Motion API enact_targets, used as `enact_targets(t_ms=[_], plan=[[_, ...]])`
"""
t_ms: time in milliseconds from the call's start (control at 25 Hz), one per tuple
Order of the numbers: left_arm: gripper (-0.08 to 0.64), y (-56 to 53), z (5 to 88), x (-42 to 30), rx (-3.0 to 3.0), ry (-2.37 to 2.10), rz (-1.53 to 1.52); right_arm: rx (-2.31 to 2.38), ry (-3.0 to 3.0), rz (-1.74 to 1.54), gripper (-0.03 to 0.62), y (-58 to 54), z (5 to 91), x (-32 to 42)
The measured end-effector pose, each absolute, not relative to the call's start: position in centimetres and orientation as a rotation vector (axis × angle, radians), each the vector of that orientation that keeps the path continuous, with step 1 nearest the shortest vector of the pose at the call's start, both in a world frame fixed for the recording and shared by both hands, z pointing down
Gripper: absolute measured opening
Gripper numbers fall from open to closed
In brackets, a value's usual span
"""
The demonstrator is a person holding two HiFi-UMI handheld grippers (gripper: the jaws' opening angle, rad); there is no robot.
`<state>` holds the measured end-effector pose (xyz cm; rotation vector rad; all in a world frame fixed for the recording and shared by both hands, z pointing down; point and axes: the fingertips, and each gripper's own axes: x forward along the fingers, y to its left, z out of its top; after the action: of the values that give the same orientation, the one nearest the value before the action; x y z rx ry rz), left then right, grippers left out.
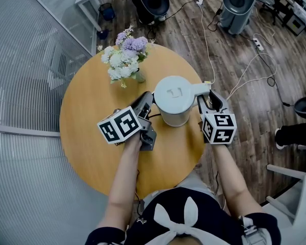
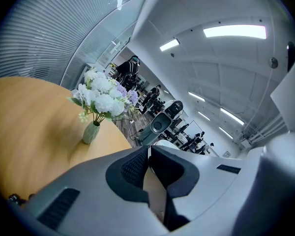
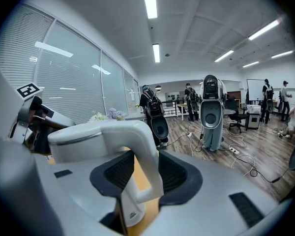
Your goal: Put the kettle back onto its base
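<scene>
A white electric kettle [image 1: 174,98] stands upright near the middle of the round wooden table [image 1: 86,116]. Its handle [image 3: 143,156] points right and runs between the pads of my right gripper [image 1: 207,99], which is shut on it. What lies under the kettle is hidden in every view. My left gripper [image 1: 148,99] sits just left of the kettle's body. Its pads [image 2: 135,167] are nearly together with nothing between them. A thin dark cord [image 1: 154,115] shows between that gripper and the kettle.
A small vase of white and purple flowers [image 1: 124,60] stands at the table's far side, left of the kettle. Beyond the table, on the wood floor, are white cables [image 1: 255,60], a grey machine [image 1: 238,3] and a black one [image 1: 153,1]. Glass walls run along the left.
</scene>
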<state>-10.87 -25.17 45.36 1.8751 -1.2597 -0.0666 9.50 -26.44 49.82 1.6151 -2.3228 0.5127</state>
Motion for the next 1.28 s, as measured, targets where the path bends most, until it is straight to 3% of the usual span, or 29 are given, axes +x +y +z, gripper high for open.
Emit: enact_targets(t_ms=[1280], plan=[[0.041, -25.2, 47.8, -10.6, 1.842, -1.235, -0.031, 1.602, -2.273, 0.552, 0.156, -26.3, 52.2, 9.7]])
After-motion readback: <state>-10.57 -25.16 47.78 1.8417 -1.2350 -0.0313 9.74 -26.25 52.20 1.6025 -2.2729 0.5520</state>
